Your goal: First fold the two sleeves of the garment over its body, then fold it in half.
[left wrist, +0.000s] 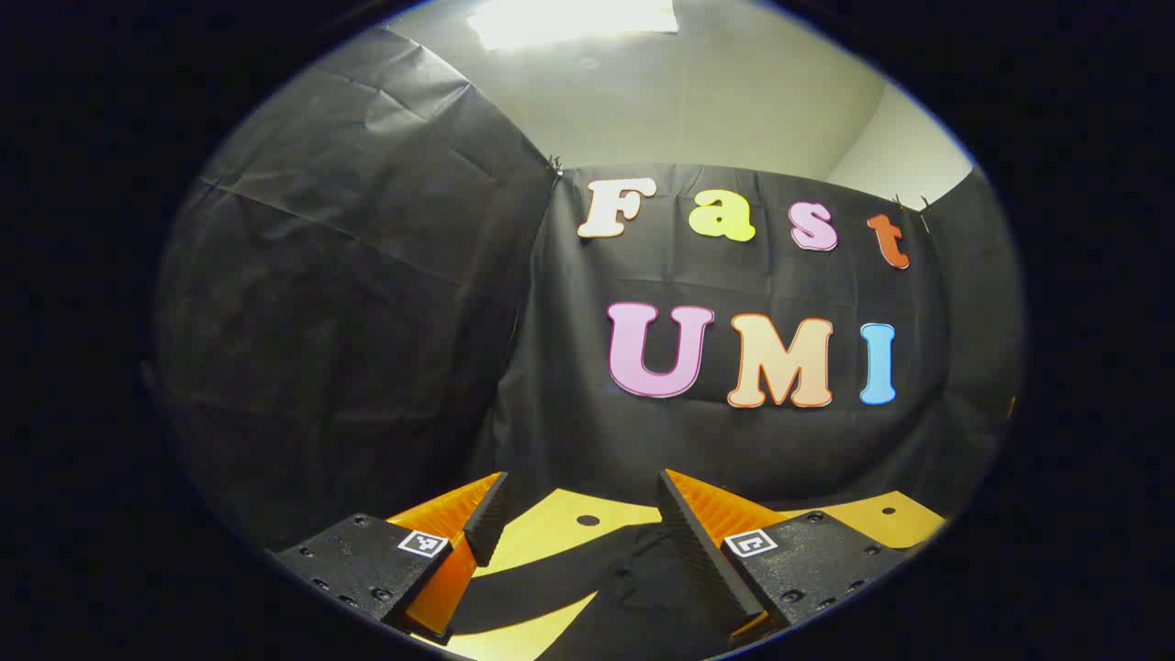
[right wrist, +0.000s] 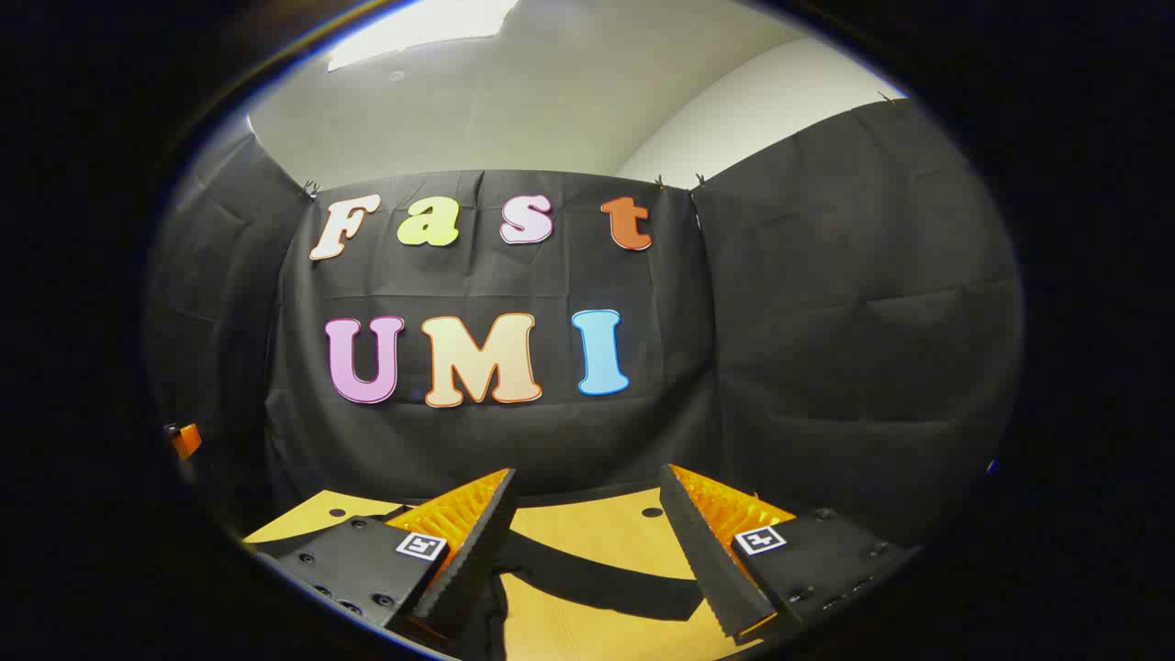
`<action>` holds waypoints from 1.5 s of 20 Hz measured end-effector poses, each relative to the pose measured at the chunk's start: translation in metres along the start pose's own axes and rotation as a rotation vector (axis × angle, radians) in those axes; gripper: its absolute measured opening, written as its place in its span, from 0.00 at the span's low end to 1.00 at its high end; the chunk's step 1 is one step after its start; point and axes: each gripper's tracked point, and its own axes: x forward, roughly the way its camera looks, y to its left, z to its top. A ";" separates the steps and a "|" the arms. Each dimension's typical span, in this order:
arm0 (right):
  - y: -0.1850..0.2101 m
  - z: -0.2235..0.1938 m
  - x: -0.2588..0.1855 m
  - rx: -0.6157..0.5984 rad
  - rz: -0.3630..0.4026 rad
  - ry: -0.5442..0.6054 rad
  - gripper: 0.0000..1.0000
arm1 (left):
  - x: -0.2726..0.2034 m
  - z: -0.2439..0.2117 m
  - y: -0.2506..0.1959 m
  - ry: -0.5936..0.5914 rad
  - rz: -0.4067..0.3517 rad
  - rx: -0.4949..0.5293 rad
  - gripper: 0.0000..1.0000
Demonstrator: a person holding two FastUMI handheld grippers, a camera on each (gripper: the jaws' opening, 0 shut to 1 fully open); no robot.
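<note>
No readable text stood apart from the booth wall's lettering; each claw finger [left wrist: 422, 542] carried a small square coded marker [right wrist: 760, 540], which spelled nothing.

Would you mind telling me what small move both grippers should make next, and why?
Probably lower both toward the black fabric garment on the yellow wooden table: the left gripper and right gripper hover with jaws apart, holding nothing, aimed at the wall.

One dark garment [left wrist: 633, 588] on one yellow table [left wrist: 569, 514]; two tools [left wrist: 578, 537] [right wrist: 587, 542] (two fingers each).
</note>
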 end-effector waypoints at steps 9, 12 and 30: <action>-0.001 -0.008 -0.008 0.001 0.006 0.023 0.98 | -0.003 0.004 -0.002 -0.009 -0.014 0.011 0.92; 0.002 -0.011 -0.007 -0.017 0.016 0.030 0.98 | -0.006 0.003 0.004 -0.006 -0.002 0.005 0.92; -0.001 -0.040 0.023 -0.031 0.071 0.097 0.98 | -0.030 0.005 0.043 -0.015 0.127 0.041 0.92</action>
